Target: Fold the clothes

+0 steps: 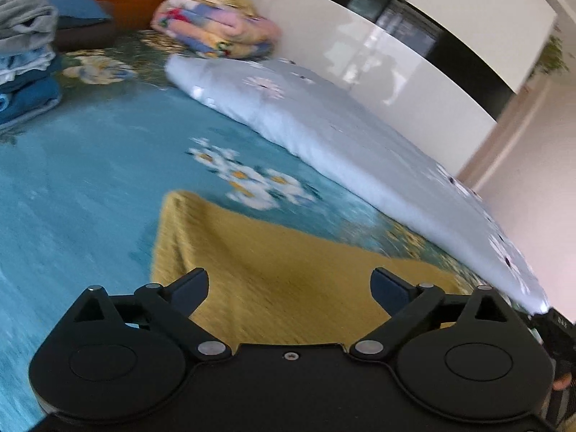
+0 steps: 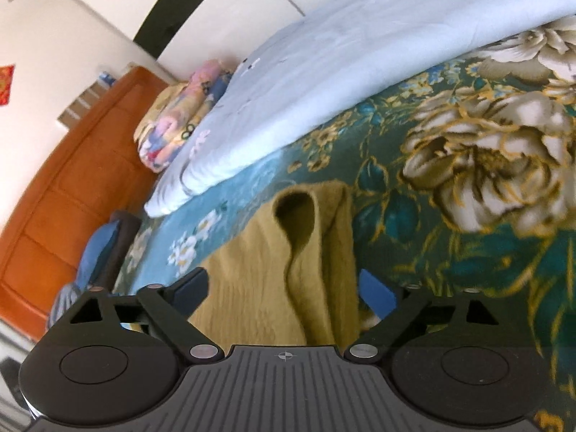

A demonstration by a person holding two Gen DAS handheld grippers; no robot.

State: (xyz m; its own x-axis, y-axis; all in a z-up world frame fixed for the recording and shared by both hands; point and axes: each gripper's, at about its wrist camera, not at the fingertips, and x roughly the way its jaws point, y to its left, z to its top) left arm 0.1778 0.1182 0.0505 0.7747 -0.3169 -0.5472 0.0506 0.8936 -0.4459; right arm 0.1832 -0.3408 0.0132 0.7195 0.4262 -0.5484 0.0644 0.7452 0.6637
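Over the mustard-yellow knitted garment [image 1: 288, 262] on the teal floral bedspread [image 1: 82, 180], left gripper [image 1: 289, 286] and right gripper [image 2: 284, 288] both spread wide, gripping nothing

Matt, nubbly mustard knit garment [image 1: 288, 262]; glossy white cabinet [image 1: 378, 72] — polished orange wood headboard [image 2: 72, 187]

The right claw [image 2: 284, 288] hangs wide open over a mustard knit garment [image 2: 273, 270] on the floral teal bed [image 2: 468, 216], beside a pale blue quilt [image 2: 306, 82].
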